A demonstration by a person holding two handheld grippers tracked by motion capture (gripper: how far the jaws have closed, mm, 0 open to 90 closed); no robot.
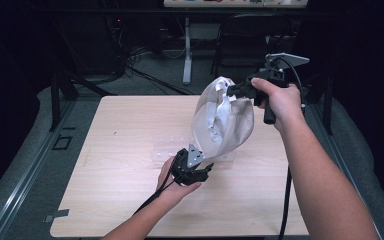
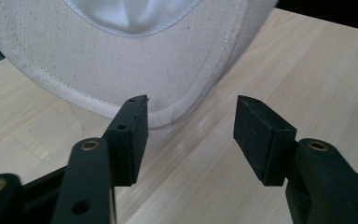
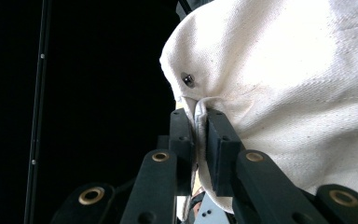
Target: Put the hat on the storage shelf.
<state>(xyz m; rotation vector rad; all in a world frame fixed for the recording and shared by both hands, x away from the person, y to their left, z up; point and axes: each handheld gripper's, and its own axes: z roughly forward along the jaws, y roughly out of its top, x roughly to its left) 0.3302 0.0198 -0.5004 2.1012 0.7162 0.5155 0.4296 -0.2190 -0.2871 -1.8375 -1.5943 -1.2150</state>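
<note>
A cream cloth bag (image 1: pixel 223 120) hangs above the table (image 1: pixel 120 145), right of its middle, its white-lined mouth facing left. The right gripper (image 1: pixel 234 90) is clamped on the bag's top edge and holds it up. The left gripper (image 1: pixel 196 170) sits just below the bag's bottom, near side, jaws spread with nothing between them.

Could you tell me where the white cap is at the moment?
The white cap hangs above the table, right of centre in the high view, pinched by the right gripper, above the open left gripper.
</note>
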